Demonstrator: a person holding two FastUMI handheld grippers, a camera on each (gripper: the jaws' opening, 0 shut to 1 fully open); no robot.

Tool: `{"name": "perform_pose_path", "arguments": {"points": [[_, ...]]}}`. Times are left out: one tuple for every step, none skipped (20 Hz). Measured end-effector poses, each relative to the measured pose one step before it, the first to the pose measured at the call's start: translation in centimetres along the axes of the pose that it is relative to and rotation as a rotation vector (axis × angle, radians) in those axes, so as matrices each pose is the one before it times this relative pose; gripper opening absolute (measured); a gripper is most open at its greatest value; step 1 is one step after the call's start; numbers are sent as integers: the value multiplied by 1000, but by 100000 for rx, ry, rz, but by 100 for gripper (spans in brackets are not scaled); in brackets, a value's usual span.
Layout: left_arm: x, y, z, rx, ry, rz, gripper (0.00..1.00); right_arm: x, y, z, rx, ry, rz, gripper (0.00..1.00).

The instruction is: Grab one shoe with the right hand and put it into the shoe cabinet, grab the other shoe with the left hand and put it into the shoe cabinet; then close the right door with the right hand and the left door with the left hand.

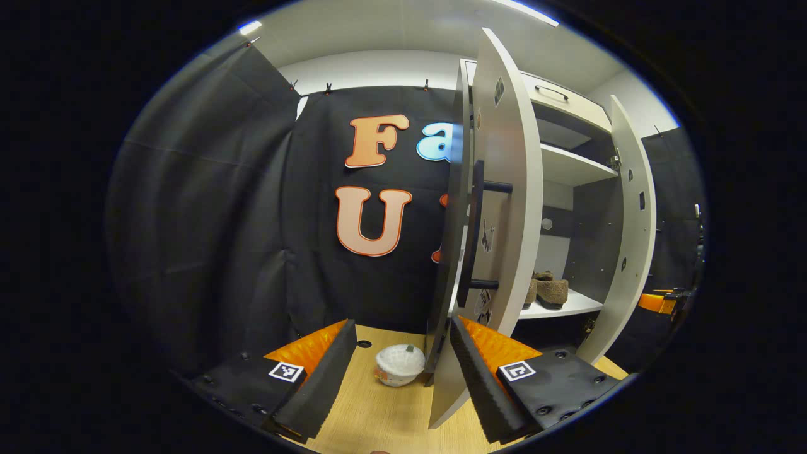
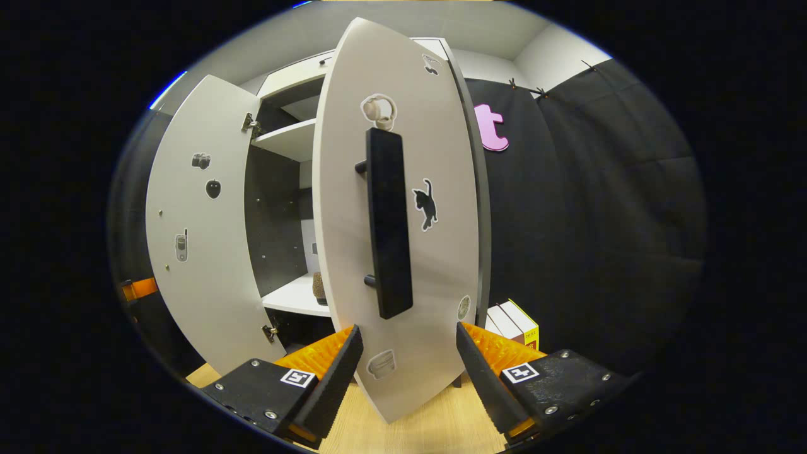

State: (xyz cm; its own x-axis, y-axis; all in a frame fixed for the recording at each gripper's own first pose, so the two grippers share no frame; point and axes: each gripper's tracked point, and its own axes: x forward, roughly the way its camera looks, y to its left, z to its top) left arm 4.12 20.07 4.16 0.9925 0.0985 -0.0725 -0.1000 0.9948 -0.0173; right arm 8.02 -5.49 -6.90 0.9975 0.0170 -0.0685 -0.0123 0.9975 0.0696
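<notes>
In the left gripper view, two brown shoes [image 1: 548,291] sit side by side on the cabinet's lower white shelf [image 1: 567,308]. The left door [image 1: 504,189] stands open, nearly edge-on, its black handle [image 1: 477,233] just above my right finger. My left gripper [image 1: 402,325] is open and holds nothing. In the right gripper view, the right door [image 2: 435,265] stands open close in front, its lower edge between the fingers of my open right gripper [image 2: 408,331]. Its black handle [image 2: 388,227] is just above them. A sliver of a shoe [image 2: 318,285] shows behind that door.
A white bowl [image 1: 400,364] sits on the wooden tabletop [image 1: 372,410] beside the left door's foot. Boxes [image 2: 514,321] stand to the right of the cabinet. The far right door [image 1: 633,233] and the far left door [image 2: 202,233] both hang open. An upper shelf [image 1: 577,165] is bare.
</notes>
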Motion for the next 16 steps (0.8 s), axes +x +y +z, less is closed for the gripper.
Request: {"name": "perform_pose_path", "arguments": {"points": [[232, -136, -156, 192, 281, -551, 94, -81, -101, 103, -93, -618, -790, 99], [250, -234, -147, -66, 367, -773, 97, -46, 78, 212, -104, -564, -330, 92], [345, -245, -127, -196, 378, -750, 94, -84, -67, 140, -404, -362, -264, 86], [403, -294, -310, -154, 466, -833, 97, -150, -122, 116, -776, -274, -634, 92], [332, -300, -312, 24, 420, -545, 97, -109, -240, 49, -882, -285, -776, 92], [340, -244, -226, -8, 523, -312, 97, -117, -167, 131, -478, -279, -577, 92], [228, -186, -306, 7, 607, -200, 97, -96, -19, 168, -186, -315, -346, 92], [359, 217, -254, 664, 310, 906, 97, -17, -47, 152, -33, -312, -112, 89], [148, 158, -133, 636, 236, 524, 94, -9, -105, 126, -60, -217, -303, 92], [71, 7, -190, -118, 190, 69, 97, -120, -113, 44, -184, -169, -299, 92], [-78, -61, -84, -818, 116, -210, 99, -66, -115, 53, -233, 52, -369, 92], [22, -131, -47, -1144, 191, -647, 97, -68, -157, -65, -207, 172, -154, 92], [150, -38, -190, -969, 646, -707, 97, -35, -3, 188, -30, -132, 49, 92], [153, -129, -1, -268, 304, -518, 97, -38, -96, 111, 84, -128, -43, 92], [118, -327, 65, 93, 391, -924, 94, -62, -3, 112, 193, -214, 74, 92], [-53, -482, -79, 531, 35, -766, 94, -158, 20, 154, 238, -468, 157, 92]]}}
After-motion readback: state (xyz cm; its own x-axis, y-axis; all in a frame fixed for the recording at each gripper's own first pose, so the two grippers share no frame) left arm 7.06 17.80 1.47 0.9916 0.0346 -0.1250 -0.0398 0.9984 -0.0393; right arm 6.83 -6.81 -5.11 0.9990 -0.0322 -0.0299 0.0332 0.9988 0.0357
